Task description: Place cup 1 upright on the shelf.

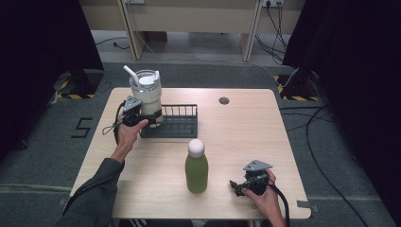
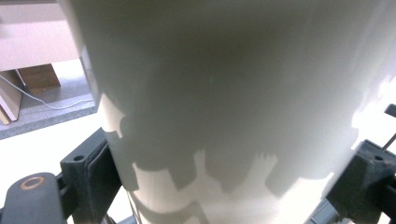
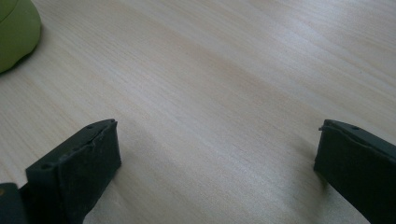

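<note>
A cream tumbler (image 1: 146,94) with a clear lid and a white straw stands upright at the left end of a black wire rack (image 1: 182,124). My left gripper (image 1: 144,118) is shut on its lower body. In the left gripper view the tumbler's wall (image 2: 224,93) runs from one jaw to the other, and both pads press on it. Whether its base rests on the rack is hidden. A green bottle (image 1: 196,168) with a white round cap stands near the table's front middle. My right gripper (image 1: 239,186) sits low just right of the bottle, open, with bare wood between its jaws (image 3: 217,163).
The wooden table (image 1: 246,127) has a small round grommet (image 1: 224,100) at the back. The green bottle's base (image 3: 16,32) shows at the top left corner of the right gripper view. Cables lie on the floor to the right of the table.
</note>
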Motion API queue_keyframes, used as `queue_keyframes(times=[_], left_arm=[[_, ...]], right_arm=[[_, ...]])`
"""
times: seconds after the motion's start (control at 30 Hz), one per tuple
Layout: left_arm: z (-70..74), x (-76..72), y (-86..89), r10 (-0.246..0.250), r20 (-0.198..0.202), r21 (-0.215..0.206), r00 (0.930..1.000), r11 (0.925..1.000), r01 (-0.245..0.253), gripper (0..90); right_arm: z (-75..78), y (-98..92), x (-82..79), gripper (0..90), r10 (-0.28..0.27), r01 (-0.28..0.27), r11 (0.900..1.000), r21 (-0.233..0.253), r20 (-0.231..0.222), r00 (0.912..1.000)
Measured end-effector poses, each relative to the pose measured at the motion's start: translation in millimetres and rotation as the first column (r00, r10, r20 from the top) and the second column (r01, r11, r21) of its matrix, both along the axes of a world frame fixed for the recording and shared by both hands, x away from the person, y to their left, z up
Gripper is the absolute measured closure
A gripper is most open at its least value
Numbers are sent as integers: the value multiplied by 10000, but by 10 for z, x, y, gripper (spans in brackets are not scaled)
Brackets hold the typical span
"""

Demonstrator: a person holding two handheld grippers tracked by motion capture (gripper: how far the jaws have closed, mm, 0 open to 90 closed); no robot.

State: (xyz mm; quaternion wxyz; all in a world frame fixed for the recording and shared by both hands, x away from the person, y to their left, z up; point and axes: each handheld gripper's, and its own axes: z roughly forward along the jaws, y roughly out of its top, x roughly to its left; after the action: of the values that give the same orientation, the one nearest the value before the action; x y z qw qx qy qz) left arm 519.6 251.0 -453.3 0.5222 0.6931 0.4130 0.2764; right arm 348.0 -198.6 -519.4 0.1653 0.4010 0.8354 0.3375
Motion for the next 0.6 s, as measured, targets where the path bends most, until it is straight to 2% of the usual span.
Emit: queue_keyframes(times=[0.17, 0.3, 0.4, 0.6], left_arm=[[-77, 3, -2, 30, -156, -48, 9999, 10000, -31, 113], [-94, -8, 5, 84, -74, -140, 9999, 9999, -85, 112], [-124, -20, 22, 83, 60, -360, 9999, 9993, -81, 111], [-151, -41, -5, 3, 342, -131, 9994, 9999, 2, 105]], right_arm=[[-1, 1, 0, 5, -6, 6, 10000, 9, 8, 10000], [-1, 1, 0, 5, -7, 7, 10000, 8, 9, 10000], [-1, 2, -1, 5, -11, 11, 10000, 15, -1, 10000], [-1, 2, -2, 5, -14, 14, 10000, 14, -1, 10000]])
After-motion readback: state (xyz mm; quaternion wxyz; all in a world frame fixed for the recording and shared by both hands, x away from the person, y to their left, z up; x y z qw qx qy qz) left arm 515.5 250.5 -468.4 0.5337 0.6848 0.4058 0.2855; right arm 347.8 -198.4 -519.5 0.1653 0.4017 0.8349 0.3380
